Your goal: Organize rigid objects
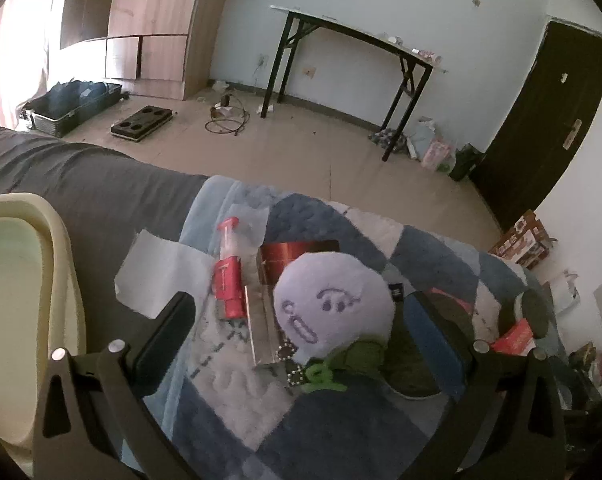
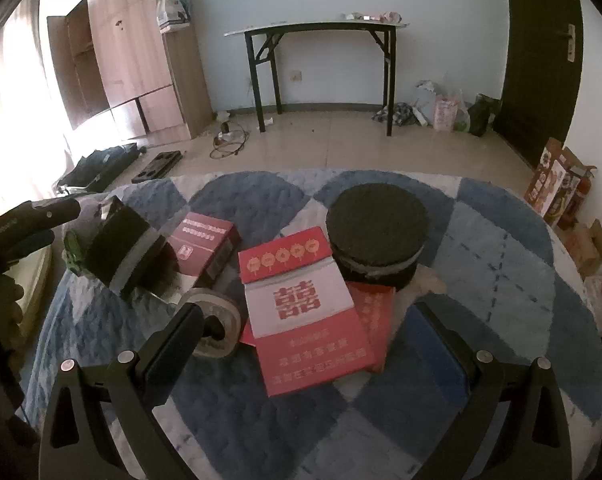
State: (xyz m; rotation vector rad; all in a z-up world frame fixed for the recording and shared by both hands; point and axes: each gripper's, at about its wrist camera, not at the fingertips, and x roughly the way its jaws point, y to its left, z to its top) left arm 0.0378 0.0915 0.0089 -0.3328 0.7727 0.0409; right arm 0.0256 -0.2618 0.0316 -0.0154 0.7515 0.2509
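Right claw (image 2: 309,332) spread wide, low over red box (image 2: 307,320).

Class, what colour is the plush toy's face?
Pale lilac with darker purple stitched features, seen best in the left wrist view.

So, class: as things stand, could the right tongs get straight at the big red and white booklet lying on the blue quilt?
Probably yes. The right tongs are open, and the red and white booklet lies flat between the fingers with nothing on top. A grey tape roll sits close by the left finger and might get nudged.
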